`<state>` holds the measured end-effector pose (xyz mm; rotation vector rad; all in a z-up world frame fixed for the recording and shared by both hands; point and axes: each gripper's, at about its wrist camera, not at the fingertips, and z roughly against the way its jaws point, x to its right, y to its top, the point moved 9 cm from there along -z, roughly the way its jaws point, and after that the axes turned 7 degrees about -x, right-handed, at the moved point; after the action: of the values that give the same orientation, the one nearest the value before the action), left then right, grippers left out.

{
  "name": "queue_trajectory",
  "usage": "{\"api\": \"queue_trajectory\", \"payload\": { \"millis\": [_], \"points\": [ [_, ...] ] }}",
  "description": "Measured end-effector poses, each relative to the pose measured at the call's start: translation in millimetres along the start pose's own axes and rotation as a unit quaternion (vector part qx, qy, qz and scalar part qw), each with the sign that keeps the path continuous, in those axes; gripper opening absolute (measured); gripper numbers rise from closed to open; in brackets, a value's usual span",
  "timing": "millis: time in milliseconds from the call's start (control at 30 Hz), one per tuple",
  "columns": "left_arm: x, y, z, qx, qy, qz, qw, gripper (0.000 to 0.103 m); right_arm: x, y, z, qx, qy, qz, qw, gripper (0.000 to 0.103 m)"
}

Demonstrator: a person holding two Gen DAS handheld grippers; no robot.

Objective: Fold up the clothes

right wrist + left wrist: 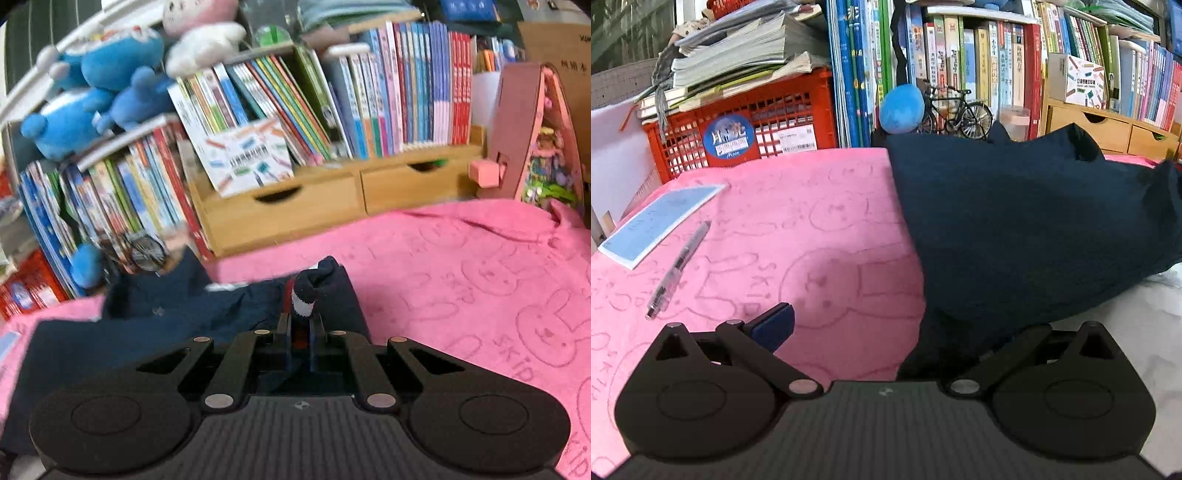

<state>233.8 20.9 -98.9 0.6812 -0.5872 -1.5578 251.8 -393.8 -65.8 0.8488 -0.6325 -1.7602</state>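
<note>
One right gripper (300, 325) pinches the navy garment's (147, 332) striped cuff; left gripper (886, 332) stands spread, so the thin pinch may slip.

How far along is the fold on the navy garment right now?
Done: little that shows; the navy garment lies bunched on the pink towel, with no flat fold. In hand: the right gripper is shut on a striped cuff or hem of it. The left gripper is open, one finger hidden under the cloth, gripping nothing. Left: carry the edge over, flatten and finish the folds.
</note>
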Motion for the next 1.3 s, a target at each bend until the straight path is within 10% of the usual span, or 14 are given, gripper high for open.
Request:
{"api": "queue_trajectory", "payload": {
  "millis": [433,500,567,633,933,1133,1300],
  "points": [
    [-33.1,-6.6,-0.2,-0.026,0.015,0.024,0.9993,0.103,-12.9,-38.6,-18.8,-0.048,0.004,0.076,0.996,0.018],
    [-34.7,-13.1,10.9,-0.03,0.012,0.01,0.9994,0.103,-10.9,-38.9,-10.2,-0.052,-0.002,0.087,0.995,0.035],
    [-37.8,-19.8,24.5,-0.03,-0.002,-0.004,0.9995,0.103,-7.4,-39.5,2.5,-0.052,-0.015,0.105,0.993,0.087],
    [-45.1,-23.6,40.1,-0.023,-0.038,-0.007,0.999,0.103,-5.7,-38.3,19.0,-0.029,-0.045,0.131,0.99,0.098],
    [-15.3,58.1,61.7,0.073,-0.1,0.047,0.9912,0.103,-108.7,-26.1,34.6,0.051,0.04,0.211,0.975,0.099],
    [40.7,50.3,-2.8,0.001,-0.084,0.007,0.9965,0.103,-176.2,-65.7,-9.5,-0.006,0.044,0.312,0.949,0.1],
    [43.8,28.7,-26.7,-0.029,-0.077,-0.008,0.9966,0.103,-162.6,-80.4,-20.3,-0.039,0.056,0.299,0.952,0.103]
  ]
}}
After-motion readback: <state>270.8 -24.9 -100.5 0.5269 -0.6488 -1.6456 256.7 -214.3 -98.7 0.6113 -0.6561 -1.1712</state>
